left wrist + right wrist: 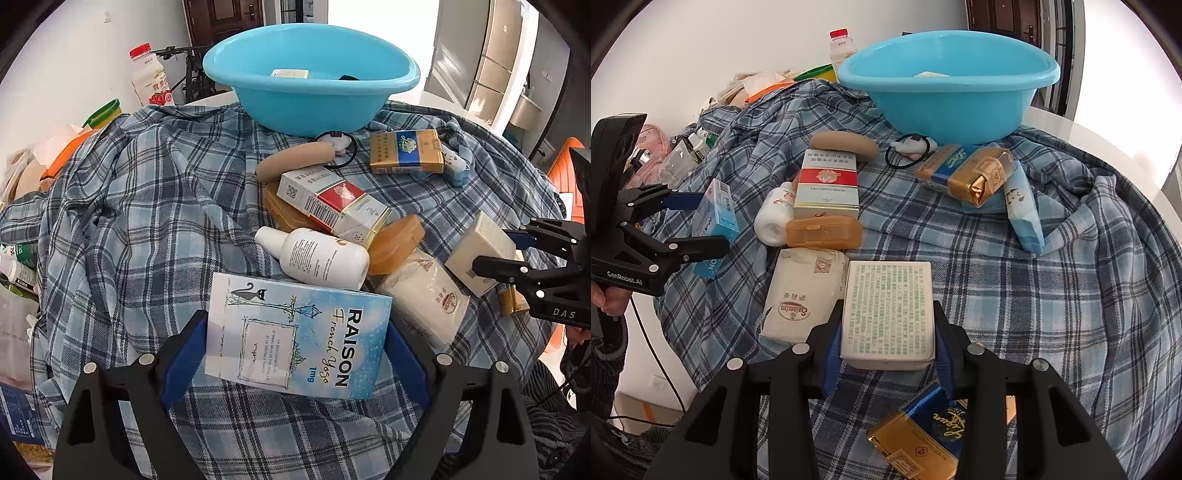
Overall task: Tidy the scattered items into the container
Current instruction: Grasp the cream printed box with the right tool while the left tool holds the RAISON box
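On plaid cloth (1015,258) by white wall (701,55) — left tongs (295,347) clamp blue box (295,339), right tongs (886,332) white box (888,314).

The place looks like a home. A dark wooden entrance door (221,18) with a lock stands behind the worktop, beside plain white walls. A plaid shirt (147,221) is spread over the white worktop (1071,129), and household clutter sits along it: a milk drink bottle (149,77), a plastic wash basin (310,77), toiletries.
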`<state>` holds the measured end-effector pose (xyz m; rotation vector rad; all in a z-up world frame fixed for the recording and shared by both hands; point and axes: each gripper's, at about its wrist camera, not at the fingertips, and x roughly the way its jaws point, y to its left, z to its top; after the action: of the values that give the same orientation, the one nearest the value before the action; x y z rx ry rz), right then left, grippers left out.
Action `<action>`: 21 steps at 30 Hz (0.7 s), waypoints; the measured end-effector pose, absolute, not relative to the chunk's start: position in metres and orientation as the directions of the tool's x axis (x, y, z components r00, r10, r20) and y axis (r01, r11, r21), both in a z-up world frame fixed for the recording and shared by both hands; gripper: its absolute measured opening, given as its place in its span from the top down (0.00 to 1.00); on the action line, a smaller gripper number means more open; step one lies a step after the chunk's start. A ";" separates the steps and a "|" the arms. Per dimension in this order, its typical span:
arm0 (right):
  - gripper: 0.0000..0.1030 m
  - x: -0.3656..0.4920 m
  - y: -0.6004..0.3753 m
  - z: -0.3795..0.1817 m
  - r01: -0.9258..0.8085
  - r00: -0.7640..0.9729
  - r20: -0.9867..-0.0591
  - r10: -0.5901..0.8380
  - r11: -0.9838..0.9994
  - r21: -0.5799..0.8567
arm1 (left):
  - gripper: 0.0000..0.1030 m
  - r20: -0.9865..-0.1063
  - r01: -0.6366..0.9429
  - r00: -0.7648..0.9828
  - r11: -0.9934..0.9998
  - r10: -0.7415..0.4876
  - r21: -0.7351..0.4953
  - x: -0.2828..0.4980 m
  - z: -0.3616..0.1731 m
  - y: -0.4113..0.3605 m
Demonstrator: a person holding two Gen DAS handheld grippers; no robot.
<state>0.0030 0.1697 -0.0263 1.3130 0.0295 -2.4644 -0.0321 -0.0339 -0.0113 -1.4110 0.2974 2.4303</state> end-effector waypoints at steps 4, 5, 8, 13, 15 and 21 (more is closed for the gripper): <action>0.61 0.005 0.173 -0.022 0.306 -0.518 -0.804 -0.292 -0.941 0.145 | 0.11 -0.868 -0.376 -0.472 -0.926 0.156 0.038 -0.031 -0.009 -0.028; 0.61 0.005 0.175 -0.020 0.305 -0.521 -0.801 -0.294 -0.941 0.147 | 0.11 -0.867 -0.377 -0.474 -0.925 0.154 0.042 -0.031 -0.008 -0.028; 0.61 0.006 0.178 -0.015 0.299 -0.539 -0.792 -0.287 -0.944 0.138 | 0.11 -0.862 -0.378 -0.483 -0.925 0.152 0.049 -0.029 -0.004 -0.026; 0.61 0.006 0.190 -0.006 0.271 -0.574 -0.771 -0.278 -0.952 0.142 | 0.11 -0.856 -0.366 -0.495 -0.929 0.147 0.052 -0.028 0.000 -0.026; 0.61 0.006 0.195 -0.004 0.260 -0.581 -0.765 -0.278 -0.954 0.149 | 0.11 -0.857 -0.359 -0.494 -0.932 0.145 0.049 -0.028 0.001 -0.025; 0.61 0.007 0.207 0.004 0.237 -0.600 -0.754 -0.268 -0.959 0.153 | 0.11 -0.853 -0.357 -0.498 -0.933 0.156 0.038 -0.030 0.004 -0.022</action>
<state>0.0069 0.2066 0.0038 1.2249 -0.0537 -2.5822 -0.0304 -0.0216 0.0039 -1.3740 0.3024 2.4693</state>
